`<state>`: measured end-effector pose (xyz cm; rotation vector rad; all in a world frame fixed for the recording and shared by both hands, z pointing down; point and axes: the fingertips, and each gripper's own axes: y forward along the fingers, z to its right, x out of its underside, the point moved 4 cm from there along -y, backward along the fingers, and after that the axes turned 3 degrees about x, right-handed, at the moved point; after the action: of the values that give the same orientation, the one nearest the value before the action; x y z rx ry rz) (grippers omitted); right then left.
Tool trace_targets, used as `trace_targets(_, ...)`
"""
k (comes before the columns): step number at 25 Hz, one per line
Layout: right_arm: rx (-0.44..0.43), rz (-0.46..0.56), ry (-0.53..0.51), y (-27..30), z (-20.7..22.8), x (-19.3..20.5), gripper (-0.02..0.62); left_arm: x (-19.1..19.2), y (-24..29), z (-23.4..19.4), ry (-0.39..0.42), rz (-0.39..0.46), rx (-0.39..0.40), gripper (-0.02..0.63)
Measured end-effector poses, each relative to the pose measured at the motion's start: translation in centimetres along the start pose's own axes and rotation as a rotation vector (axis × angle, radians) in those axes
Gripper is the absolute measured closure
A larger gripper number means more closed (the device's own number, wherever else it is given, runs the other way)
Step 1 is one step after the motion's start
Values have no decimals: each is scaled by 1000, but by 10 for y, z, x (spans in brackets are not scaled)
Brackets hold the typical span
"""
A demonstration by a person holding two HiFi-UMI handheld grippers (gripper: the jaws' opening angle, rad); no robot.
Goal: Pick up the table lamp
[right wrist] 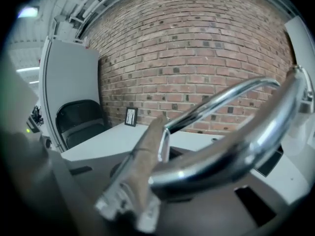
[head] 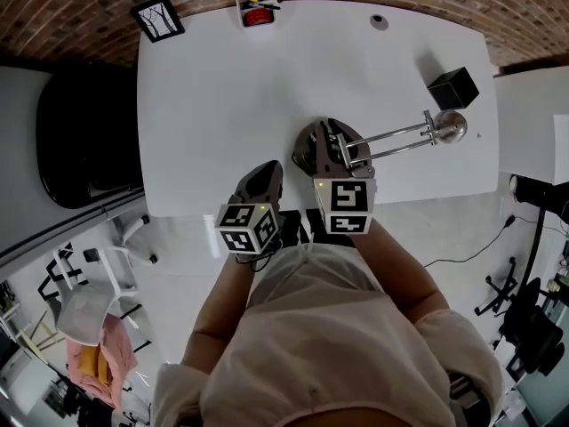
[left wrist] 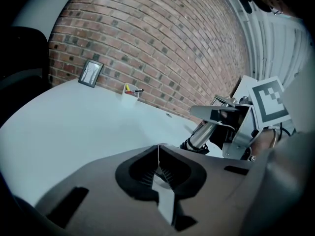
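The table lamp has a round dark base (head: 307, 140) near the white table's (head: 213, 96) front edge. Its chrome arm (head: 400, 136) reaches right to a round head (head: 451, 124). My right gripper (head: 336, 154) is over the base, shut on the lamp's arm. In the right gripper view the chrome tube (right wrist: 231, 156) lies across the jaws, very close. My left gripper (head: 264, 178) sits just left of the base, shut with nothing in it. The left gripper view shows its jaws (left wrist: 158, 149) closed together, with the lamp's stem (left wrist: 201, 136) to the right.
A black cube (head: 452, 88) stands behind the lamp head. At the table's back edge are a white pen holder (head: 256, 7) and a small picture frame (head: 158, 18). A black chair (head: 84, 140) stands left of the table, and a brick wall runs behind it.
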<state>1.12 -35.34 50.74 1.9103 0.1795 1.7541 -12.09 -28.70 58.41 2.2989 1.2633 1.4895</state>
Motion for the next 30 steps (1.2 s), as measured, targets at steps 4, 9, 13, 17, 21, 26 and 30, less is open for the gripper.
trace_targets(4,-7,6,-5,1,5,2,541,3,9,-2,3,-10,-11,584)
trace_targets(9,-31,8,73,0,21,-1,543,11,18,0,-46,-38,2,584)
trace_targets(13,-67,9,131,-1,38,-4,546,22,32,7,-149,-71,73,583)
trace_targets(17,-92,13,159,-3,50,-5,551,37,49,11,-242,-134,129,427)
trace_targets(21,-119,21,184,-5,57,-4,552,52,65,9,-323,-178,136,385)
trace_targets(26,-150,24,198,-7,63,-4,552,59,83,16,-453,-197,216,373)
trace_targets(30,-165,27,214,-8,67,-3,552,63,92,21,-502,-214,266,374)
